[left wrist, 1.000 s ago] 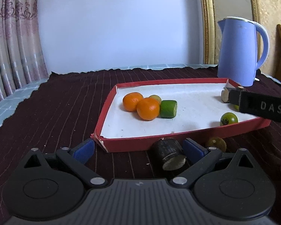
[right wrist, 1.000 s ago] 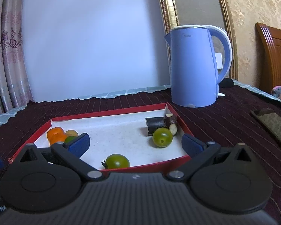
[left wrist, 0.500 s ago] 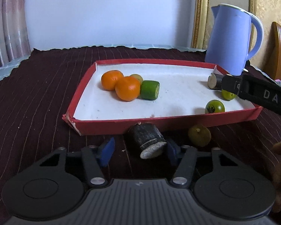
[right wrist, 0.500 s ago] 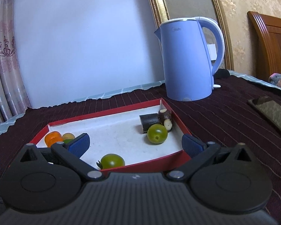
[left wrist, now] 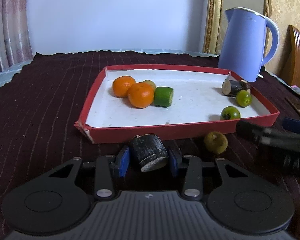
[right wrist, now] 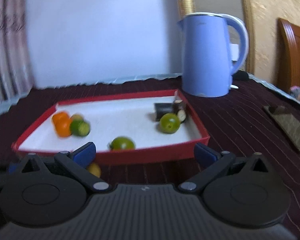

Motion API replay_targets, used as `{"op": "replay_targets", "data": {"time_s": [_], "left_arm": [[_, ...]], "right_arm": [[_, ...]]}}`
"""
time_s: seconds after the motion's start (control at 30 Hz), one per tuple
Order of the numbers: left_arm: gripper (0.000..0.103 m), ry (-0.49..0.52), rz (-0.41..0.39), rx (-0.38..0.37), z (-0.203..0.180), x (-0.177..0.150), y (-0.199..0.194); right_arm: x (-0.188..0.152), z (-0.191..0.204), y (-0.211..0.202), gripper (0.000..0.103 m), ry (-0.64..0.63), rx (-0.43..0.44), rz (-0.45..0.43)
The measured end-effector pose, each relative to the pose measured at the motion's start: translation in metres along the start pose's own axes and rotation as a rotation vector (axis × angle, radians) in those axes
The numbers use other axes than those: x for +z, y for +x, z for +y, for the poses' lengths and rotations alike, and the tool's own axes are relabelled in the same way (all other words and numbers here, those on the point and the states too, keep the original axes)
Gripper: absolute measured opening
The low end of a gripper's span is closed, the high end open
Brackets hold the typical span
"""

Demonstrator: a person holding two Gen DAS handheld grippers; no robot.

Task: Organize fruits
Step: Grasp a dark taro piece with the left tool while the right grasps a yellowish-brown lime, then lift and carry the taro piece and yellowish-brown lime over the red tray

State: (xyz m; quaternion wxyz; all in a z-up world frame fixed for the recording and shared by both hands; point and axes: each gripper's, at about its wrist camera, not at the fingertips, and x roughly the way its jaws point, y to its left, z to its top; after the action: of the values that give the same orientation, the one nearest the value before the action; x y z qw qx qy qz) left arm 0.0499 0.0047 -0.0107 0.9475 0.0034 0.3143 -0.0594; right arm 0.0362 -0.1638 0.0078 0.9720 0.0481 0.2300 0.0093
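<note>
L gripper (left wrist: 148,161) has just been closing — a sec ago its jaws stood wide, w/ only the one blue pad beside the dark cut piece (left wrist: 149,153); now both blue pads flank it, lower centre of the left wrist view, and look pressed to its sides. So it reads as grasping that piece, which sits on the dark cloth (left wrist: 40,100) just in front of the red tray (left wrist: 170,132), outside it. Judgement: pick looks secured; next is prob. a lift over the near rim into the tray, maybe to the similar dark pieces (left wrist: 233,88) at the tray's right end.

R gripper (right wrist: 145,154) is spread wide w/ nothing between the pads, low centre of its own view, in front of the tray's near wall.

Already in the tray: two oranges (left wrist: 132,91), a green cut piece (left wrist: 163,96), two green round fruits (left wrist: 237,105). One yellowish-brown fruit (left wrist: 215,142) is on the cloth, lower right of the left view — not yet sorted.

Hard to tell:
- R wrist view is motion-blurred; fruit edges smear.
- Small pale fruit behind the oranges is mostly hidden.
- R tool at right edge of left view is blurred, cut off.
- Whether the piece is lifted off the cloth — can't tell.
</note>
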Motion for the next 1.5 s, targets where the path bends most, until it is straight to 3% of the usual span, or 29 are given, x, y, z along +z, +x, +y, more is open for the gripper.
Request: {"op": "replay_targets", "data": {"time_s": [0.13,0.27,0.33,0.57,0.63,0.77,0.9,1.27,1.5], "left_arm": [[0.039,0.005,-0.003,0.008,0.007,-0.004,-0.007],[0.040,0.023,-0.018,0.070,0.014,-0.007,-0.011],[0.039,0.014,-0.011,0.071,0.018,-0.008,-0.010],[0.039,0.020,-0.010,0.070,0.019,-0.009,-0.009],[0.039,0.015,-0.007,0.065,0.020,-0.008,-0.008],[0.039,0.026,-0.008,0.071,0.018,-0.008,-0.007],[0.039,0.023,-0.008,0.072,0.018,-0.007,-0.006],[0.039,0.025,-0.012,0.073,0.017,-0.008,-0.006],[0.039,0.027,-0.013,0.077,0.015,-0.007,-0.008]], "right_arm": [[-0.004,0.015,-0.004,0.103,-0.085,0.010,0.027],[-0.005,0.022,-0.002,0.101,-0.132,0.036,0.051],[-0.005,0.025,0.002,0.088,-0.148,0.051,0.074],[-0.003,0.040,0.022,0.071,-0.188,0.115,0.154],[-0.002,0.042,0.032,0.057,-0.184,0.129,0.183],[-0.001,0.043,0.034,0.048,-0.183,0.147,0.180],[-0.002,0.040,0.029,0.026,-0.161,0.136,0.166],[-0.009,0.021,0.009,0.026,-0.119,0.090,0.144],[-0.010,0.014,0.010,0.026,-0.083,0.107,0.149]]}}
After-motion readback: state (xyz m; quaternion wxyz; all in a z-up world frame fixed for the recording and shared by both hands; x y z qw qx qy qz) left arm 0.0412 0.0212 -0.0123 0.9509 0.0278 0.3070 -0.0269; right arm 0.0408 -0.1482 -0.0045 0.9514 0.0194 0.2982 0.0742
